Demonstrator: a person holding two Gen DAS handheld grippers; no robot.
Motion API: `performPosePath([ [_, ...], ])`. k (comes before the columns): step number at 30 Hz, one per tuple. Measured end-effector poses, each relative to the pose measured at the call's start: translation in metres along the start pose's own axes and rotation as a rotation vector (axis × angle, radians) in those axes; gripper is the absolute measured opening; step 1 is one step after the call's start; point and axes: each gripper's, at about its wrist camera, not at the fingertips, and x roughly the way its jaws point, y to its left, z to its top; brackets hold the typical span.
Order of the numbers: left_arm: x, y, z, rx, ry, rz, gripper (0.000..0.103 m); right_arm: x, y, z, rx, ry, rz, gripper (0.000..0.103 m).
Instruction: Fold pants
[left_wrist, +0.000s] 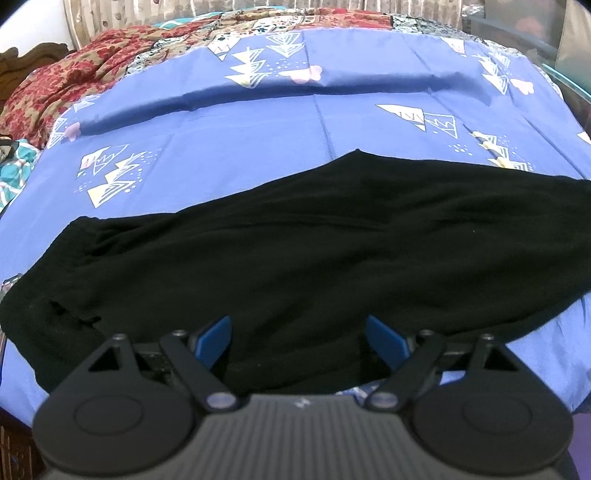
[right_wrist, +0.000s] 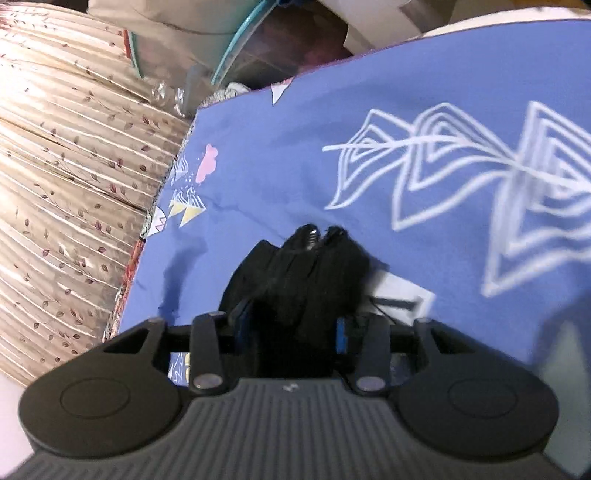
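Black pants (left_wrist: 295, 240) lie flat across a blue patterned bedsheet (left_wrist: 258, 129), stretching from the left edge to the right edge of the left wrist view. My left gripper (left_wrist: 298, 325) hovers over their near edge, its blue pads (left_wrist: 216, 339) wide apart with only flat cloth below them. In the right wrist view, my right gripper (right_wrist: 295, 317) is shut on a bunched end of the pants (right_wrist: 317, 266). That black fabric bulges forward between the blue pads (right_wrist: 341, 330), just over the bedsheet (right_wrist: 295, 147). Its fingertips are hidden by the cloth.
A red floral blanket (left_wrist: 74, 85) and a patchwork quilt (left_wrist: 295, 22) lie at the far side of the bed. A beige leaf-print curtain (right_wrist: 55, 184) hangs past the bed's edge. A teal-rimmed glass top (right_wrist: 236, 44) and stacked clutter stand beyond the corner.
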Motion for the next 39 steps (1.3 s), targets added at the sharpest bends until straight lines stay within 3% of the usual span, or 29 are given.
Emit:
performPosePath([
  [2,-0.002,0.003,0.0,-0.012,-0.009,-0.005,0.083,-0.007,0.02,-0.001,-0.073,-0.009,0.032,0.014],
  [6,-0.002,0.011,0.0,-0.04,-0.018,-0.019,0.083,-0.032,0.088,-0.028,-0.394,0.015,0.111,0.011],
  [12,-0.004,0.019,-0.006,-0.064,-0.026,-0.047,0.083,-0.037,0.157,-0.146,-0.882,0.205,0.191,0.011],
  [14,-0.006,0.025,-0.008,-0.075,-0.031,-0.048,0.083,-0.027,0.16,-0.195,-1.028,0.282,0.147,0.014],
  [15,-0.008,0.028,-0.009,-0.082,-0.033,-0.048,0.083,-0.023,0.158,-0.219,-1.111,0.322,0.106,0.022],
  [16,-0.009,0.033,-0.01,-0.094,-0.035,-0.046,0.083,-0.023,0.156,-0.235,-1.167,0.337,0.083,0.032],
  [18,-0.012,0.041,-0.011,-0.116,-0.039,-0.049,0.084,-0.032,0.151,-0.248,-1.223,0.301,0.068,0.041],
  [19,-0.013,0.044,-0.012,-0.123,-0.042,-0.051,0.085,-0.038,0.15,-0.244,-1.202,0.288,0.061,0.048],
  [21,-0.014,0.049,-0.014,-0.129,-0.044,-0.049,0.086,-0.049,0.144,-0.216,-1.074,0.273,0.073,0.05],
  [25,-0.012,0.051,-0.018,-0.148,-0.034,-0.062,0.086,-0.071,0.105,-0.131,-0.642,0.134,0.072,0.05],
  [28,-0.013,0.046,-0.02,-0.142,-0.035,-0.072,0.086,-0.078,0.061,-0.075,-0.361,0.032,-0.001,0.049],
  [32,-0.017,0.036,-0.02,-0.113,-0.043,-0.079,0.086,-0.064,0.022,-0.042,-0.215,0.007,-0.09,0.05],
  [36,-0.022,0.029,-0.019,-0.094,-0.052,-0.073,0.086,-0.038,0.006,-0.034,-0.115,0.037,-0.079,0.05],
  [38,-0.024,0.028,-0.018,-0.088,-0.056,-0.066,0.086,-0.026,0.015,-0.032,-0.128,0.043,-0.104,0.038],
  [39,-0.025,0.028,-0.018,-0.088,-0.058,-0.063,0.086,-0.024,0.02,-0.031,-0.146,0.049,-0.121,0.014],
])
